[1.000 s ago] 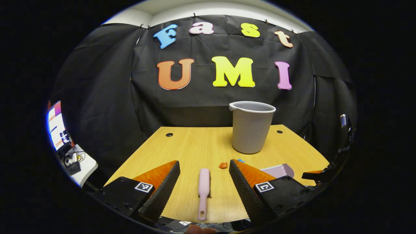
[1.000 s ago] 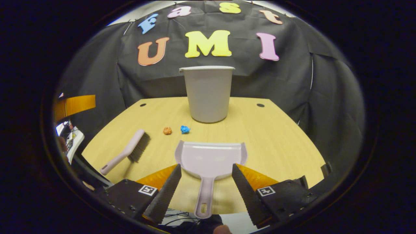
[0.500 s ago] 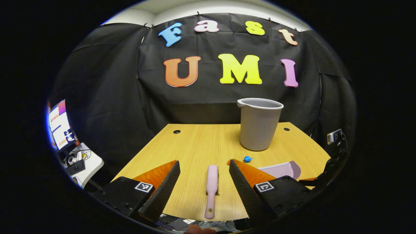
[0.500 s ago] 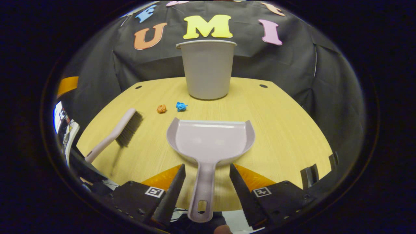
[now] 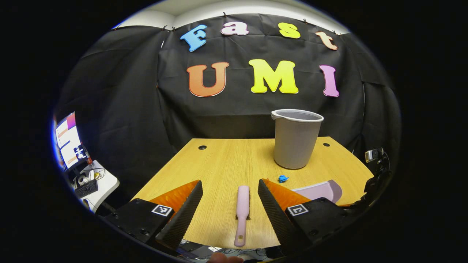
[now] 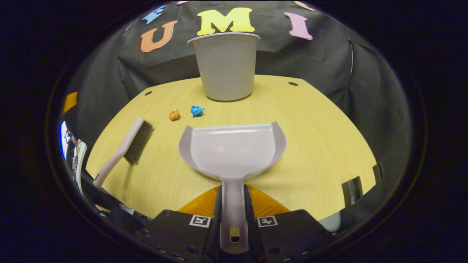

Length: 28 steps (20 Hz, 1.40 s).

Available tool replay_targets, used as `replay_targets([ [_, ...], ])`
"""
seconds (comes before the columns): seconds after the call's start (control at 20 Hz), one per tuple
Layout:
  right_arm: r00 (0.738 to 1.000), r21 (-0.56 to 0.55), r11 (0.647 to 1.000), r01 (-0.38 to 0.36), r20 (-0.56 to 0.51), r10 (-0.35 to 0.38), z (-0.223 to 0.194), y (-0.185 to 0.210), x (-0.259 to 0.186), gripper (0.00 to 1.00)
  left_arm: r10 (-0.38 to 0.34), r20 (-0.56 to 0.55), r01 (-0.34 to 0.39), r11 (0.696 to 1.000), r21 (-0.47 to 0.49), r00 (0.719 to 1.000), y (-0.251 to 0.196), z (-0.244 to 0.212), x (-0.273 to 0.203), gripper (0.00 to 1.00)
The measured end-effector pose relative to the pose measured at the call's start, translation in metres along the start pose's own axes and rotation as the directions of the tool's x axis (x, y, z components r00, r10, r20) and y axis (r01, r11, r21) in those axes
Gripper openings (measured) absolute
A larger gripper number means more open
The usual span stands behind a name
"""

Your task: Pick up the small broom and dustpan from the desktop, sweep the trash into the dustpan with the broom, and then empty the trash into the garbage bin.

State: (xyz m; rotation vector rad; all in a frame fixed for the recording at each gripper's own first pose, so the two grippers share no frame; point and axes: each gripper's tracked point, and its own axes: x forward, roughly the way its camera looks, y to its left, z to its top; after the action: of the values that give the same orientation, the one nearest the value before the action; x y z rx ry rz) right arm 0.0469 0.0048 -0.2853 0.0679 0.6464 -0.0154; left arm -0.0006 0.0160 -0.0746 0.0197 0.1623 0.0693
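Since the earlier frames, the right gripper (image 6: pixel 233 204) has clenched: its two fingers, previously spread either side of the dustpan (image 6: pixel 232 149) handle, now press on that handle from both sides, with the pan's tray lying flat on the desktop (image 6: pixel 310 146) directly ahead and its mouth facing the garbage bin (image 6: pixel 226 65). Over the same interval the left gripper (image 5: pixel 230 204) has advanced slightly, and the broom (image 5: pixel 242 208) sits a little right of centre between its fingers. The left gripper is released, jaws wide, with clear space on both sides of the broom. The controlling relation is alignment: in the left gripper view the broom's long axis runs nearly straight away from the claw, handle end nearest, so the jaws would close across the handle's width. In the right gripper view the broom (image 6: pixel 126 148) lies to the left of the dustpan, bristles toward the orange scrap (image 6: pixel 174 115) and blue scrap (image 6: pixel 196 110), which rest between the tools and the bin. Judged step: lower and close the left gripper on the broom handle.
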Motion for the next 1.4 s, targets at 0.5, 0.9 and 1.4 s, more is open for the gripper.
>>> replay_targets([
  [0.5, 1.000, -0.004, 1.000, 0.008, -0.013, -0.008, 0.002, 0.000, 0.000, 0.23, -0.033, -0.113, 0.039, 0.998, 0.051, 0.993, -0.007, -0.063, 0.007, 0.98],
  [0.9, 1.000, -0.013, 1.000, 0.012, -0.022, -0.012, 0.002, -0.001, 0.001, 0.23, -0.078, -0.294, 0.096, 0.994, 0.050, 0.953, -0.019, -0.143, 0.030, 0.99],
  [1.4, 0.999, -0.028, 1.000, 0.014, -0.037, -0.015, 0.004, -0.006, 0.001, 0.23, -0.069, -0.436, 0.104, 0.993, 0.056, 0.897, -0.011, -0.181, 0.055, 0.96],
])
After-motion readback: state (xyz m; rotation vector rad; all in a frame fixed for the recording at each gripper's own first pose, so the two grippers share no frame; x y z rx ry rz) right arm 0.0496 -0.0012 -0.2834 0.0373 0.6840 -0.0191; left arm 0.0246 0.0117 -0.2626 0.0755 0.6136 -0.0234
